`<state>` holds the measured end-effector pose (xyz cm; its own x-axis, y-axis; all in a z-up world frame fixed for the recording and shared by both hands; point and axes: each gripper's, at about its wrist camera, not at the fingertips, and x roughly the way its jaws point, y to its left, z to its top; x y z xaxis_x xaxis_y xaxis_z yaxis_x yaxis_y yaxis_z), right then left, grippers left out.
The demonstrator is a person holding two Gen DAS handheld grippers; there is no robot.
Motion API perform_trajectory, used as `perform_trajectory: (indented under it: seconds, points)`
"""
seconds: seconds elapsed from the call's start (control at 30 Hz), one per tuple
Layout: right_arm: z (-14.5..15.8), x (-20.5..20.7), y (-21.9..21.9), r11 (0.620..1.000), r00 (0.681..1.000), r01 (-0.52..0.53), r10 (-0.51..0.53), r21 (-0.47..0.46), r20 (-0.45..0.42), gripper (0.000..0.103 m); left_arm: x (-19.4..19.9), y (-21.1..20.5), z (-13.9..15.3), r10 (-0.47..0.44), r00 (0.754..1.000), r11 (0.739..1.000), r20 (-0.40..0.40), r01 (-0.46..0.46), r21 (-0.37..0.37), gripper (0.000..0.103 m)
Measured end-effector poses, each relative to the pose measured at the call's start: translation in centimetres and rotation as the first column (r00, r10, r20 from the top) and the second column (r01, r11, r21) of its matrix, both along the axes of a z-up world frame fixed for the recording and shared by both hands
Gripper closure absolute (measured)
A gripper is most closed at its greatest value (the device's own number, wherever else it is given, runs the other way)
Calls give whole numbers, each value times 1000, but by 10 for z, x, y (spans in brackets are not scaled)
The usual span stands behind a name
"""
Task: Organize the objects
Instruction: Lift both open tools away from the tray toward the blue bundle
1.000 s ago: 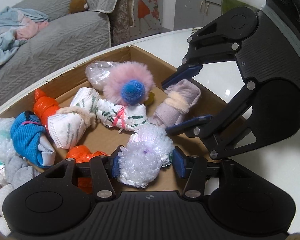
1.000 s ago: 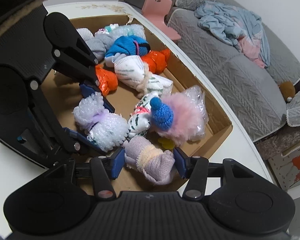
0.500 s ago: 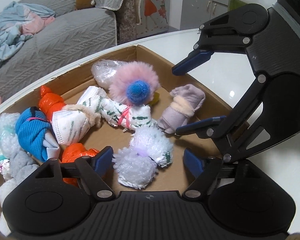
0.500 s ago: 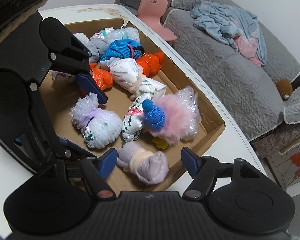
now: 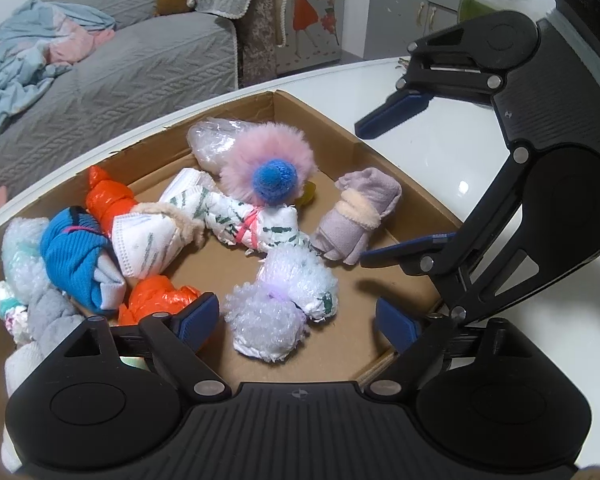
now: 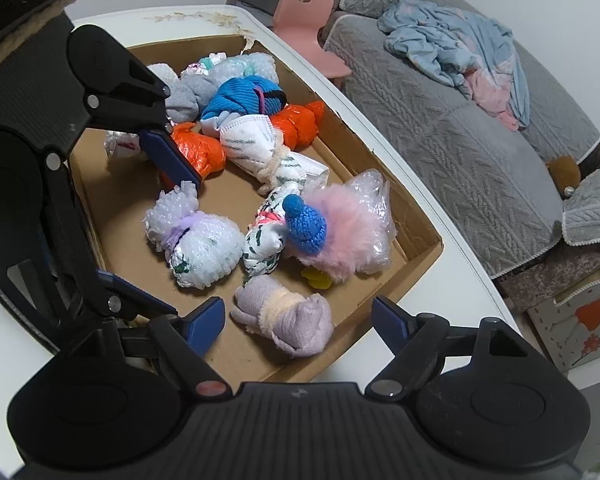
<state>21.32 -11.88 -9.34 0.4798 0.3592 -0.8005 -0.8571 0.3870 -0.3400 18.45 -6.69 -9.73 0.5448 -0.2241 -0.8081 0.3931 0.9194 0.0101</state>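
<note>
Grey sofa (image 6: pixel 452 120) w/ a heap of blue & pink clothes (image 6: pixel 460 52) runs behind the white table (image 5: pixel 440 152). On the table sits a shallow cardboard box (image 5: pixel 384 160) holding all the bundles. Left gripper (image 5: pixel 298 322) hangs over the box's near side, jaws wide – they've just been opening – and the bubble-wrap bundle (image 5: pixel 284 304) lies on the box floor between them, pads clear of it on both sides. Right gripper (image 6: pixel 298 320) is likewise spread, jaws also just been opening, w/ the lilac cloth roll (image 6: pixel 288 318) resting in the box's near corner between its fingers, untouched. Beside those: a pink fluffy ball w/ blue knitted cap (image 6: pixel 332 236) against clear plastic wrap – a white green-printed bundle (image 5: pixel 256 228) touching it. Farther along, a face-mask bundle (image 5: pixel 148 240), two orange plastic bundles (image 6: pixel 296 124), a blue knit roll (image 5: pixel 76 260), and grey & bubble-wrapped bits packed at the far end. Small yellow piece (image 6: pixel 318 278) peeks from under the fluff.
</note>
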Motion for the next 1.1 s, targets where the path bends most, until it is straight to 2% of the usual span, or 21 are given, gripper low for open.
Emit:
perform_trajectory:
  seconds: [0.1,0.23,0.47,0.7,0.9,1.03,1.1]
  points:
    - [1,-3,-2,1000,1000,15,-15,11,2,25,-6,2,3,19,1000,1000,10,-19,-11,13]
    - [4,-6,-5,999,999,39,-39,30,1,17,-13,8,9,54,998,998,23,-53,-29,8]
    - [7,-13,-5,996,997,72,-72,60,-6,15,-25,22,15,124,992,990,31,-122,-66,6]
    - [14,-22,-8,985,991,135,-135,104,-2,10,-47,45,25,232,972,965,44,-224,-139,3]
    - [21,-39,-13,953,972,233,-232,196,-32,5,-81,71,31,343,936,928,79,-324,-186,1]
    - [22,-55,-16,908,939,342,-340,244,-51,5,-109,87,33,410,907,898,98,-382,-219,1]
    - [21,-65,-19,876,921,388,-378,288,-90,5,-125,92,30,425,899,891,109,-394,-227,1]
